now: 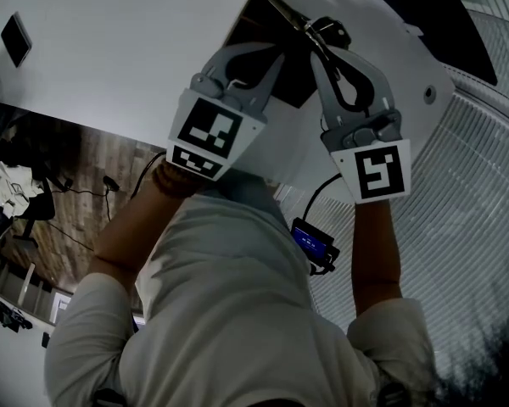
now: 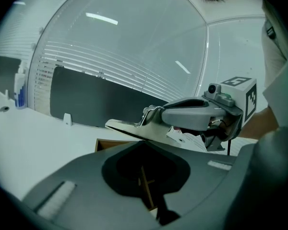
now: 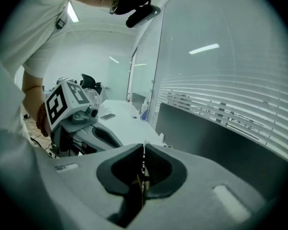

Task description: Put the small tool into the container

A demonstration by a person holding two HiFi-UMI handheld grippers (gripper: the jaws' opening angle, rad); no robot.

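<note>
Small tool (image 2: 129, 127), clamped in the jaws of the right gripper (image 3: 143, 147), stretches leftward just above the container (image 2: 102, 146); the left gripper (image 2: 145, 146) hovers there, jaws closed.

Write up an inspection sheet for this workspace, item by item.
Surface: white table with a curved edge.
Job's things: brown box at both grippers' tips; silvery flat metal tool, not in the box yet.
Clutter: black phone-like slab lying on the table.
Grippers: left gripper, jaws apparently together on a thin brown panel of the box; right gripper shut on the tool, seen edge-on.
Cables: black cable running to a small blue-screened device at the person's waist.
Surroundings: window blinds; wood floor.
</note>
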